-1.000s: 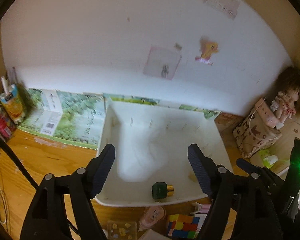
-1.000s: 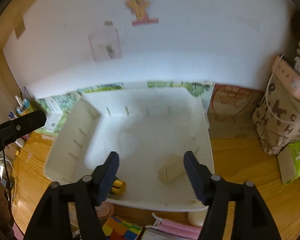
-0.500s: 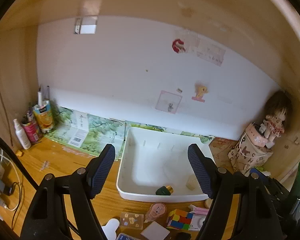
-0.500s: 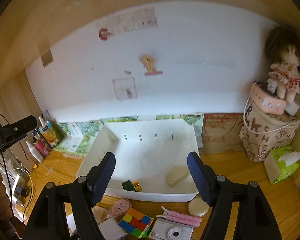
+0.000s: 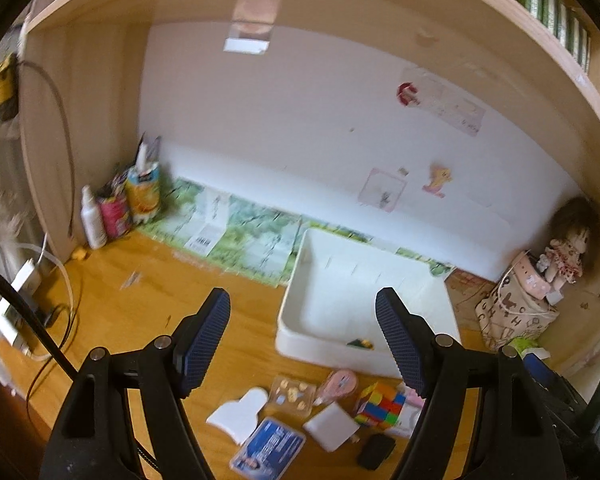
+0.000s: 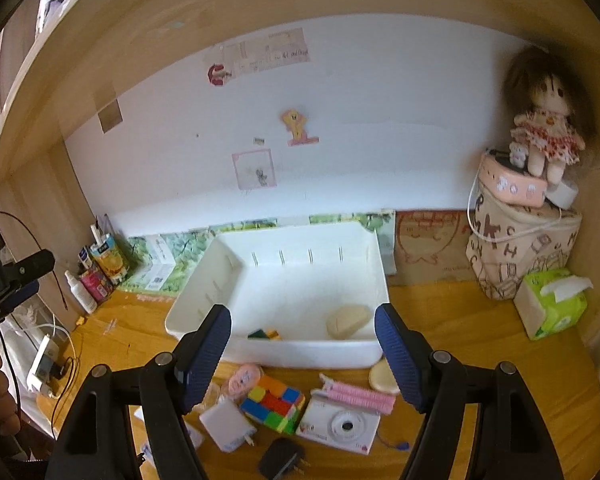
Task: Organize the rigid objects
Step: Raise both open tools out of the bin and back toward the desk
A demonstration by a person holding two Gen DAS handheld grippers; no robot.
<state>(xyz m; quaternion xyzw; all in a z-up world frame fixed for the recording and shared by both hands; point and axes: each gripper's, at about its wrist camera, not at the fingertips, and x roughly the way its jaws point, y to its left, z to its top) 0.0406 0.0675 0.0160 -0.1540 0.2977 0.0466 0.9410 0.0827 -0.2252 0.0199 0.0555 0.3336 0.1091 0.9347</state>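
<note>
Both claws empty, jaws apart: left gripper (image 5: 303, 340), right gripper (image 6: 302, 346). Tray (image 6: 300, 354) on desk ahead, holding beige mouse (image 6: 347, 321). Cube (image 6: 273, 403) and camera (image 6: 339, 424) lie below the right gripper, in front of the tray.

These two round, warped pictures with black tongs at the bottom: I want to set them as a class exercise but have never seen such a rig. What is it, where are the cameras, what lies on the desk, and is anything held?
No robot here: a person holds a two-finger gripper in each hand, each carrying a wide-angle camera that looks along its fingers. One picture comes from the left gripper, the other from the right gripper. Both stand open and hold nothing. On the wooden desk sits a white tray containing a beige oval piece and a small green and gold item. In front of it lie a colourful cube, a white toy camera, a pink comb-like piece, a white charger and a black plug.
</note>
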